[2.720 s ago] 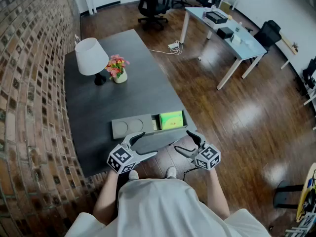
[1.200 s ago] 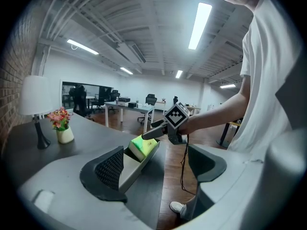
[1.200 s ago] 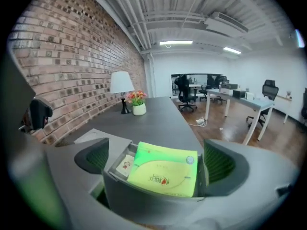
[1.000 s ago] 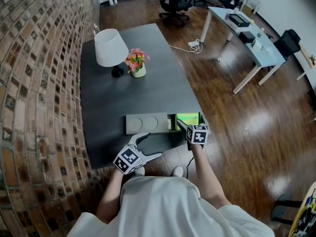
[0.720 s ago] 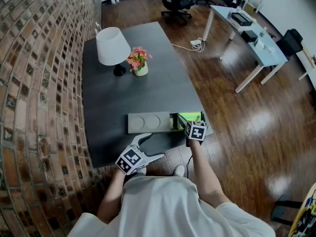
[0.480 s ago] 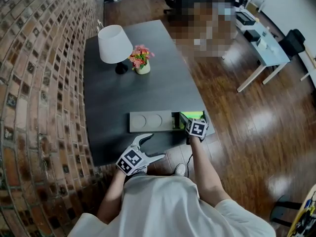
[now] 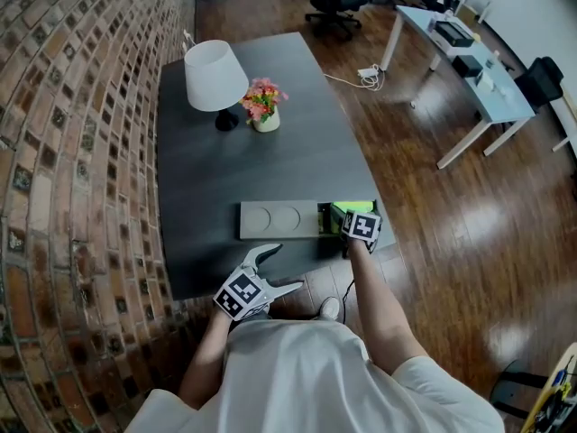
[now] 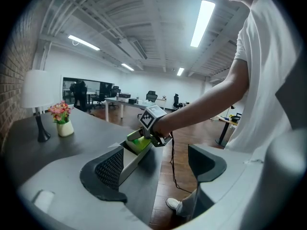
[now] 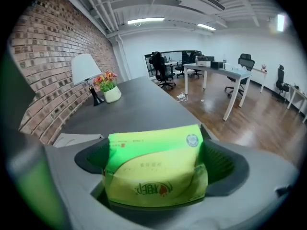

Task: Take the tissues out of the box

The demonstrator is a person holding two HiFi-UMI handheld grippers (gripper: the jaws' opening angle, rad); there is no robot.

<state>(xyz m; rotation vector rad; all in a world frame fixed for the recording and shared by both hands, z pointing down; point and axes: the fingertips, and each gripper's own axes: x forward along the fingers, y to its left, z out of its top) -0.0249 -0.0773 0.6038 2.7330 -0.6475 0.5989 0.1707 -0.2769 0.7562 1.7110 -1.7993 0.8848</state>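
A long grey box (image 7: 270, 219) lies near the front edge of the dark table (image 7: 243, 165). Its right end is uncovered and holds a green tissue pack (image 7: 347, 209). My right gripper (image 7: 352, 218) reaches down into that end. In the right gripper view the tissue pack (image 9: 153, 169) fills the gap between both jaws, which press on its sides, so the right gripper (image 9: 153, 163) is shut on it. My left gripper (image 7: 284, 270) hangs open just off the table's front edge, with nothing between its fingers. From the left gripper view (image 8: 156, 164) the box (image 8: 132, 157) lies ahead.
A white lamp (image 7: 216, 72) and a small pot of flowers (image 7: 263, 103) stand at the table's far end. A brick wall runs along the left. Wooden floor, a white desk (image 7: 464, 57) and office chairs lie to the right.
My right gripper moved from off the table's edge forward onto the open end of the box and closed round the green pack. The left gripper stayed near the front edge.
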